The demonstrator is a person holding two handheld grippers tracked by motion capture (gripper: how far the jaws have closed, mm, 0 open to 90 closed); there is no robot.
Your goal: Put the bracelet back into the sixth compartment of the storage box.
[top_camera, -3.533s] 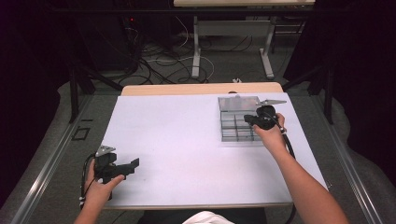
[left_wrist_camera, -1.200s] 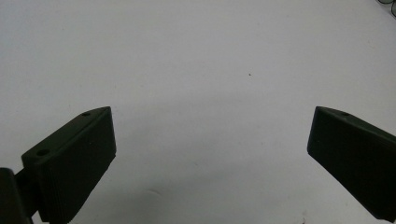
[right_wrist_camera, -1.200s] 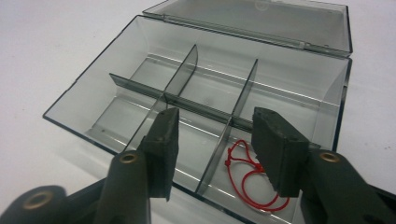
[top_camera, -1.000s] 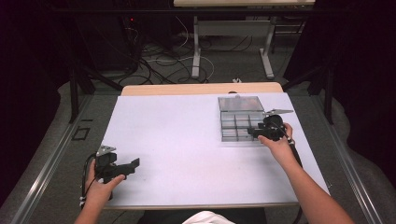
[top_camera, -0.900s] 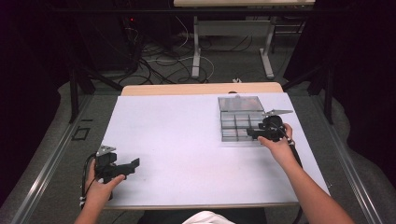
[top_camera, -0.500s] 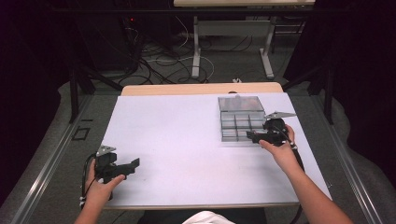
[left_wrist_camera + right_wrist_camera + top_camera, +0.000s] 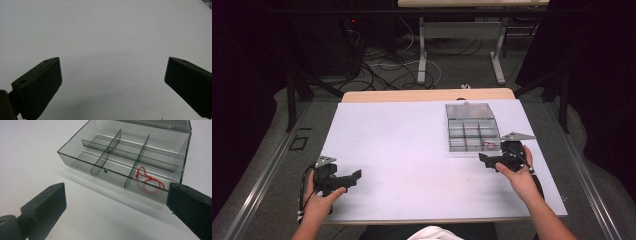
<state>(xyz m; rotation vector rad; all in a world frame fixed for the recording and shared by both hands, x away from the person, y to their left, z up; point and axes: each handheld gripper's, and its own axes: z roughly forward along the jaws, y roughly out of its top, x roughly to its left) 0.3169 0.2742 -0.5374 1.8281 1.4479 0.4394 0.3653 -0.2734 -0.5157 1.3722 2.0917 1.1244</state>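
A clear grey compartment box [image 7: 464, 131] [image 7: 110, 145] lies with its lid open at the back right of the white table [image 7: 412, 150]. A red looped string [image 7: 490, 144] [image 7: 148, 180] rests in its near right compartment. My right gripper [image 7: 482, 160] [image 7: 115, 190] hovers just in front of that corner, apart from the box. Its jaws have just been opening and stand wide with nothing between them. My left gripper [image 7: 357, 175] [image 7: 113, 61] is open over bare table at the front left.
A small dark speck [image 7: 105, 171] sits in the box's near middle compartment. The open lid [image 7: 469, 110] lies flat behind the box. Cables and a desk frame [image 7: 459, 35] stand on the floor beyond the table.
My right gripper has drawn back from over the box toward the table's near side. The left hand has stayed put.
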